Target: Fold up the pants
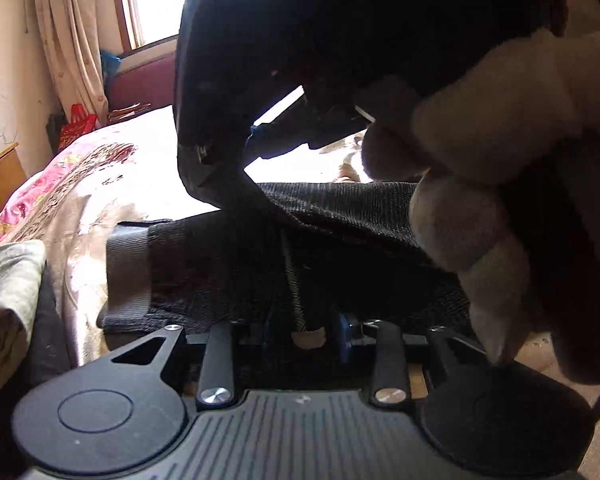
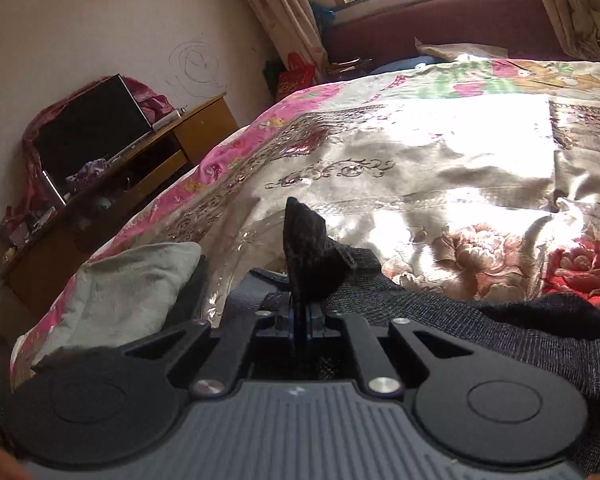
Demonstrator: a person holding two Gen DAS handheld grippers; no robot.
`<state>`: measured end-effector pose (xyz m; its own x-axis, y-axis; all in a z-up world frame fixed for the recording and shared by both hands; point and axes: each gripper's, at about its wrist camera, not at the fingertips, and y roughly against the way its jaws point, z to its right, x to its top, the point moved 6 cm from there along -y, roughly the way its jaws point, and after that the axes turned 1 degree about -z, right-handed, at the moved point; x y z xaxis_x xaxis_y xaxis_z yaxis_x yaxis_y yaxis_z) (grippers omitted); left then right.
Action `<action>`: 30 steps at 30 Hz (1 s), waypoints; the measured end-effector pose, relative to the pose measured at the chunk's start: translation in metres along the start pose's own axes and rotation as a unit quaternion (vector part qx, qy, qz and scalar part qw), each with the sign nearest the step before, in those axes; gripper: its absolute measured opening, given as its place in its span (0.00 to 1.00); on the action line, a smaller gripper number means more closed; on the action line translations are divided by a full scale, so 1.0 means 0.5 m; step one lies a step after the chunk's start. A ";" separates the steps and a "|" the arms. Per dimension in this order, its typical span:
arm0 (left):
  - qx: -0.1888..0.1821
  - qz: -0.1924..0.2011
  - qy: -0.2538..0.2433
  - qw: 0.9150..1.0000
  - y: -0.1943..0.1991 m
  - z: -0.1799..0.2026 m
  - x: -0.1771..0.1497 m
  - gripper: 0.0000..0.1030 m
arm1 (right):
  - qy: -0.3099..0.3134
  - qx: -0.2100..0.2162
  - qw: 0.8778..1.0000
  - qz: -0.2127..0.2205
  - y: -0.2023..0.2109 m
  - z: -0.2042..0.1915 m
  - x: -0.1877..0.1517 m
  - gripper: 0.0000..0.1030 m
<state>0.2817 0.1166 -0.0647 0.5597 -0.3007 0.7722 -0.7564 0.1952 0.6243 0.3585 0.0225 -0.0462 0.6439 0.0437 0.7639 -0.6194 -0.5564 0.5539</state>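
The left gripper [image 1: 304, 330] points downward over the bed, its jaws a moderate way apart with a thick fold of the dark pants [image 1: 228, 264] bunched between them; the cloth hides the fingertips, so whether the pads press on it I cannot tell. Just ahead and to its left lies the pants' grey strap end [image 1: 128, 272]. Above and to its right a gloved hand [image 1: 500, 184], fingers curled, hangs close to the lens, and beyond it a dark hanging stretch of cloth blocks the window [image 1: 160, 0].

The right gripper [image 2: 304, 320] also tilts down toward the bed. Its jaws stand almost fully together, pinching a corner of the pants, which sticks up in a dark peak straight ahead of the fingertips. The rest of the garment trails off to its right and beneath it.

One pair of pants shows. To each gripper's left lies one pale folded garment [image 2: 128, 288]. One floral bedspread [image 2: 440, 168] spreads ahead of both grippers. Far left of the right gripper stands one wooden desk [image 2: 192, 128].
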 end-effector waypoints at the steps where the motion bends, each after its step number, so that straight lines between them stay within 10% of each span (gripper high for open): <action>1: 0.002 0.001 -0.001 1.000 0.004 -0.006 -0.004 0.51 | 0.012 0.004 1.000 -0.006 -0.015 -0.022 -0.006 0.06; 9: 0.020 0.002 -0.027 0.999 0.027 -0.011 -0.028 0.51 | 0.056 0.022 0.996 -0.065 -0.068 -0.067 -0.045 0.20; 14: 0.026 -0.017 -0.004 1.000 0.064 -0.024 -0.034 0.51 | 0.053 0.117 0.990 -0.065 0.004 -0.073 -0.040 0.26; 23: 0.092 -0.007 0.028 0.995 0.069 -0.124 -0.006 0.51 | 0.099 0.061 0.991 -0.066 0.001 -0.015 -0.012 0.31; 30: 0.088 -0.032 0.047 0.994 0.088 -0.150 -0.056 0.51 | 0.242 0.073 0.963 -0.089 -0.061 -0.120 -0.046 0.46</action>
<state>0.2582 0.2036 -0.0498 0.6322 -0.2168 0.7438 -0.7607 0.0085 0.6490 0.3358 0.0885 -0.0607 0.4273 0.5111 0.7458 -0.4254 -0.6143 0.6646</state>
